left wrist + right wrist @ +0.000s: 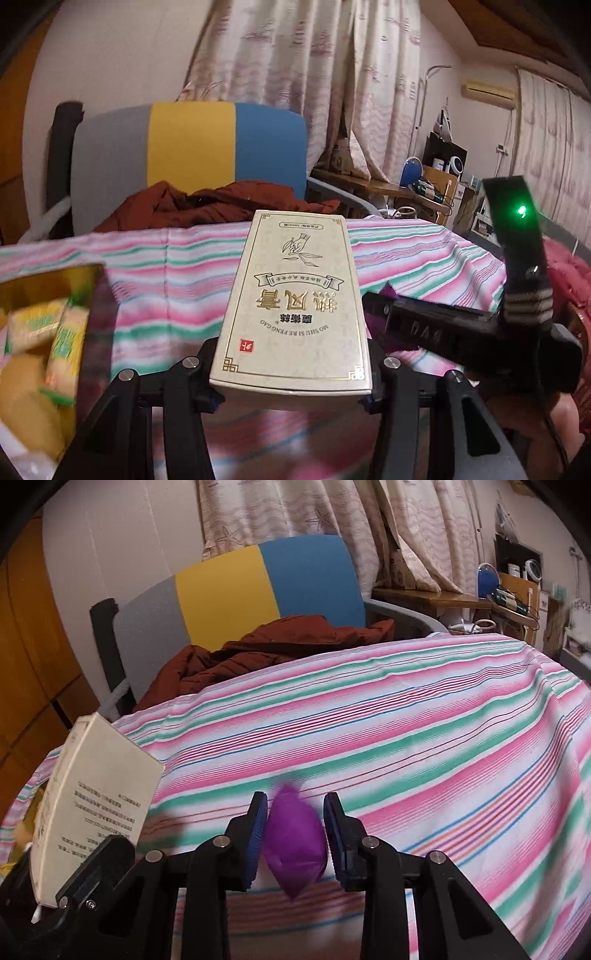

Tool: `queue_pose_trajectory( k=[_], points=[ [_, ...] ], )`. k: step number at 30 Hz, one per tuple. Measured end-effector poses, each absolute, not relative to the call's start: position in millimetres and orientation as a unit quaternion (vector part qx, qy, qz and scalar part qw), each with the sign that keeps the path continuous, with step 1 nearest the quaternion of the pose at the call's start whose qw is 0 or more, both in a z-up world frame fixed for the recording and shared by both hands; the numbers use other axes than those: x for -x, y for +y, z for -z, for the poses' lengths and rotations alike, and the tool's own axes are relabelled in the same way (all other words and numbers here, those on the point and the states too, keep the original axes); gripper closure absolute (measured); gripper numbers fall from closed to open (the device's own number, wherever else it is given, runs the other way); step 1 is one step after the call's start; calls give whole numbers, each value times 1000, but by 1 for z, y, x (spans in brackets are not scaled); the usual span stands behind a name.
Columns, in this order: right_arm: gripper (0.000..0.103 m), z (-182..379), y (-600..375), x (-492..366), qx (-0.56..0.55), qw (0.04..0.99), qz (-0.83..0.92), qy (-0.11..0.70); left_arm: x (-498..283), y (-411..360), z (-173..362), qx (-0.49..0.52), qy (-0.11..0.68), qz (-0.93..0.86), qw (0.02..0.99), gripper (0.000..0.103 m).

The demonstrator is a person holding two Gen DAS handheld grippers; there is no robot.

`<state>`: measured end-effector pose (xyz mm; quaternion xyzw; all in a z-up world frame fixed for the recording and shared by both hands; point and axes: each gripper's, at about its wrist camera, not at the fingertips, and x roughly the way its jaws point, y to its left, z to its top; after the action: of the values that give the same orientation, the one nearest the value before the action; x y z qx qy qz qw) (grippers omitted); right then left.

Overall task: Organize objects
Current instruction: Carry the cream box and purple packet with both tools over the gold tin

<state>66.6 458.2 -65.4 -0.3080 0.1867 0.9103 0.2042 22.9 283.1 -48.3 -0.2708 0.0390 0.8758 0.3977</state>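
My left gripper (291, 398) is shut on a cream box with gold Chinese lettering (293, 295), held flat above the striped cloth; its printed side also shows in the right wrist view (96, 805). My right gripper (295, 834) is around a small purple packet (295, 843). The packet sits between the blue pads (256, 838) with small gaps on both sides, blurred. The right gripper shows in the left wrist view (461, 328) just right of the box.
A pink, green and white striped cloth (406, 720) covers the table. A container of yellow-wrapped snacks (40, 343) stands at the left. Behind the table is a grey, yellow and blue chair (192, 147) with a rust-red jacket (221, 203). A cluttered desk (424, 184) stands at the far right.
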Motion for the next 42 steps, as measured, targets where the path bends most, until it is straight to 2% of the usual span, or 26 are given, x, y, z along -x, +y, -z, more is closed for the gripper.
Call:
queue_pose_trajectory(
  k=[9,10,11,13,14,25,28,30,31,33,34,37,42],
  points=[
    [73,59,435,-75,303,197,-913,188,-29,220,52,292,7,-881,372,50],
    [68,61,438,-75,307,199,-911,190,-29,215,53,295,2,-881,369,50],
    [54,65,442,-76,316,201,-907,193,-29,214,54,300,-1,-880,368,50],
    [37,69,447,-81,319,205,-903,202,-28,210,57,307,-8,-878,368,50],
    [32,70,448,-83,319,215,-901,202,-28,212,59,310,-8,-876,369,50],
    [32,94,461,-98,366,218,-882,200,-47,226,63,313,10,-864,393,50],
    [32,99,449,-111,365,221,-889,164,-51,230,67,318,14,-859,401,50],
    [38,101,445,-112,364,224,-892,145,-53,230,68,321,15,-857,402,50],
    [47,103,444,-112,362,227,-893,139,-54,230,68,322,16,-857,403,50],
    [55,102,444,-112,358,228,-895,136,-55,229,68,321,15,-857,402,50],
    [62,102,444,-113,355,227,-896,137,-55,228,68,322,13,-857,402,50],
    [68,101,443,-112,350,227,-898,136,-55,225,68,323,9,-857,400,50],
    [69,99,442,-115,340,222,-902,147,-57,216,63,316,6,-861,399,50]
  ],
)
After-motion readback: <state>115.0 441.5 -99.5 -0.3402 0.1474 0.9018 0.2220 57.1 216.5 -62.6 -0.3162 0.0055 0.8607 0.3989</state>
